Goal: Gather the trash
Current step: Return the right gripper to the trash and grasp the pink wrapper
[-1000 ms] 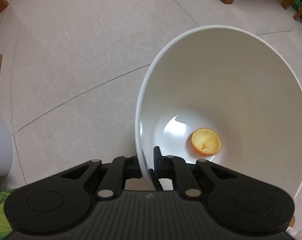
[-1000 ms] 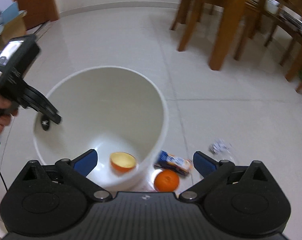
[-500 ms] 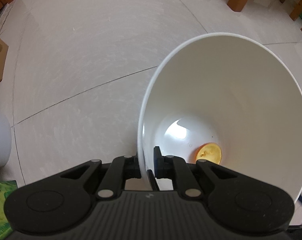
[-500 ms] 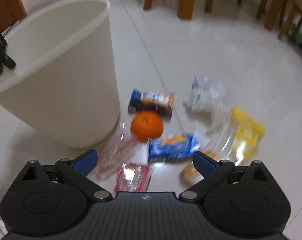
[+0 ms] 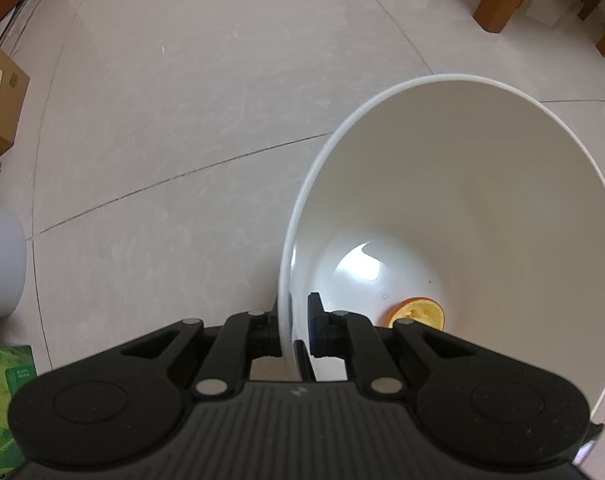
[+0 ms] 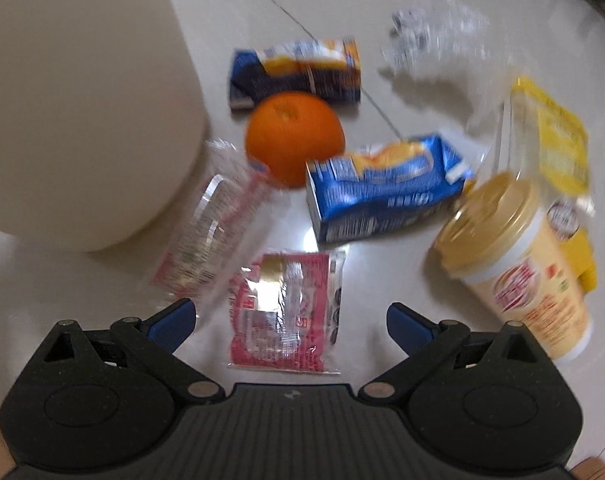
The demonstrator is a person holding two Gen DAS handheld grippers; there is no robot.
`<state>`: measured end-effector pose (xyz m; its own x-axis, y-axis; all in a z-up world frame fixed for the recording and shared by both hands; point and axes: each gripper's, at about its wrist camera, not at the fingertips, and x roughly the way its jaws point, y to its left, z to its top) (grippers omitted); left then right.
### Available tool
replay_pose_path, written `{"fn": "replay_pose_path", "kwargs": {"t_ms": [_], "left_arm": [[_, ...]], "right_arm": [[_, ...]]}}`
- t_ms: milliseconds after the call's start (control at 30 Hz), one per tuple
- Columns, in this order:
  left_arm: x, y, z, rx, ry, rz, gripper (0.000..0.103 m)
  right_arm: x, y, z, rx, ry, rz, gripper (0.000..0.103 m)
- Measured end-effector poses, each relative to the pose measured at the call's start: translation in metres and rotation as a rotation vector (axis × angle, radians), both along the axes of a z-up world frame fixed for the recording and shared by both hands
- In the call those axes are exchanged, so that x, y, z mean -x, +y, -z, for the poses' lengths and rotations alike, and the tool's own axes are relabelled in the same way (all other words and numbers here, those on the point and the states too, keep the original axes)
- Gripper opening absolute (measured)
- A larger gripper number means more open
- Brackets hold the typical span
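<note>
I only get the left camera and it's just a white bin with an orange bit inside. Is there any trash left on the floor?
Observer: Yes. A red wrapper lies straight ahead of the open right gripper.
Operator: Any fruit out there?
Observer: A whole orange sits on the floor beside the bin.
Operator: What's the biggest thing?
Observer: Probably a yellow lidded cup, tipped on its side at the right.

bin (image 5: 482, 184): smooth white plastic; floor (image 5: 182, 120): glossy tile; red wrapper (image 6: 286, 312): shiny film; claw (image 6: 288, 320): matt black plastic
</note>
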<state>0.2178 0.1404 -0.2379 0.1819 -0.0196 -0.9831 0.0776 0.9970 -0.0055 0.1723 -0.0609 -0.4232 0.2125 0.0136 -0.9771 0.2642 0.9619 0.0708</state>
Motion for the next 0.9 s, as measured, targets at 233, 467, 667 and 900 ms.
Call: {"fn": "replay_pose_path", "kwargs": {"t_ms": [233,467,667,900], "left_arm": [[-0.003,-0.001,0.000,-0.015,0.027,-0.007,0.007],[-0.008,0.000,0.002,-0.009,0.047,-0.036,0.007],[-0.010,0.007,0.002,0.023,0.059,-0.056,0.007],[-0.010,0.010,0.001,0.044,0.072,-0.064,0.007]], "right_arm": [[-0.008,0.000,0.030,0.031,0.034,0.045,0.098],[-0.012,0.007,0.036,0.076,0.034,0.021,0.091],[-0.016,0.018,0.031,0.076,0.042,-0.010,0.074],[-0.022,0.001,0.025,0.079,0.074,0.018,0.066]]}}
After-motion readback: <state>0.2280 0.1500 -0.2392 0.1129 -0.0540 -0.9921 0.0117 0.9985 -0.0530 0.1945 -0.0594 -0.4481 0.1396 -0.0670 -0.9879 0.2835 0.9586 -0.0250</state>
